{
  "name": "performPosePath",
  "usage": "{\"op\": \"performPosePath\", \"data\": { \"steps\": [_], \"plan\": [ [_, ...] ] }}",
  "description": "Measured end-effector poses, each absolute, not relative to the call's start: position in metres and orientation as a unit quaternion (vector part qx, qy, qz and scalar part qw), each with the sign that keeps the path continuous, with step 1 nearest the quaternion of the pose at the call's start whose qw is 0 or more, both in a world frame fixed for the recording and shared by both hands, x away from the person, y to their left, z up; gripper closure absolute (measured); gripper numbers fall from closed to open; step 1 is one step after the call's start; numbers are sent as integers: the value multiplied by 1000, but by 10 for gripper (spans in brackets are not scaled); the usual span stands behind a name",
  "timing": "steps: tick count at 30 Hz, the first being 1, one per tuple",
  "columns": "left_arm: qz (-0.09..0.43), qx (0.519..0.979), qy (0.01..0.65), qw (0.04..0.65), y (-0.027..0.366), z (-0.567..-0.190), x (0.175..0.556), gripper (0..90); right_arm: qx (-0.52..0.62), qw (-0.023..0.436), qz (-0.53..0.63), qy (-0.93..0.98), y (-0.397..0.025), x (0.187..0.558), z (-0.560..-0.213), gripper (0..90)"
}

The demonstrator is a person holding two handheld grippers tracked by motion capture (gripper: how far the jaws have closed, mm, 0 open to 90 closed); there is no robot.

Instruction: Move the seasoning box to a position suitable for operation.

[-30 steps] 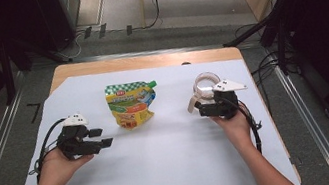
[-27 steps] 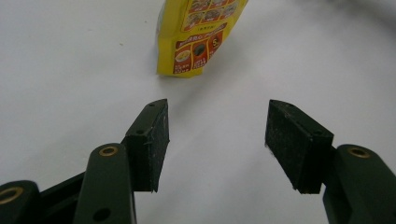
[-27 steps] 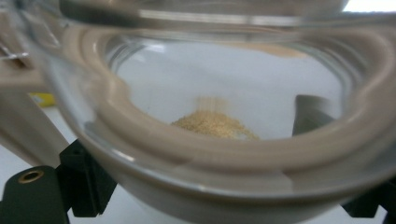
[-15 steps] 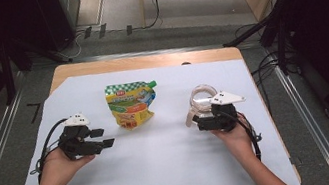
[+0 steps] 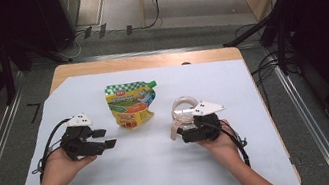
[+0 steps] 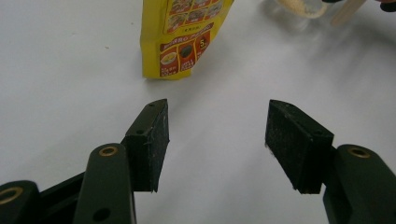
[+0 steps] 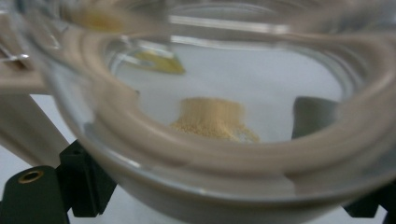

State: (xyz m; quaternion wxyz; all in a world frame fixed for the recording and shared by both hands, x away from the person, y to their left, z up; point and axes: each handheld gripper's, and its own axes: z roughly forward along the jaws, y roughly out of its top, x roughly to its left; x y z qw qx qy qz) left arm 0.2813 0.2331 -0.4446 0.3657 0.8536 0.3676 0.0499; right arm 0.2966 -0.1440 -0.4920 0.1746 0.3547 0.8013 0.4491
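Observation:
A yellow and green food pouch (image 5: 130, 104) lies flat on the white table cover, its bottom edge showing in the left gripper view (image 6: 184, 37). My left gripper (image 5: 103, 138) rests to the pouch's near left, open with nothing between its pads (image 6: 217, 135). A clear glass jar (image 5: 184, 110) with a beige rim holds a little yellowish powder (image 7: 212, 119). My right gripper (image 5: 183, 129) is shut on the jar from the near side. One black finger (image 7: 86, 186) shows beside the glass.
The white cover (image 5: 156, 175) spreads over a wooden table (image 5: 147, 61), with bare room in front of the pouch. Cables and dark stands lie on the floor beyond the far edge and at the right.
My right gripper has brought the jar nearer to the person and a little left. The left gripper has hardly moved.

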Motion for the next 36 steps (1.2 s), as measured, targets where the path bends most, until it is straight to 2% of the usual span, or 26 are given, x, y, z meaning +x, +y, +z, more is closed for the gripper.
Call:
{"op": "performPosePath", "data": {
  "steps": [16,27,36],
  "plan": [
    [48,854,367,367,233,-445,282,411,295,148,442,834,-107,281,-509,122],
    [44,857,359,366,230,-444,281,410,299,142,458,825,-111,281,-514,118],
    [29,862,347,368,222,-443,279,405,308,118,448,831,-119,278,-512,108]
  ]
}}
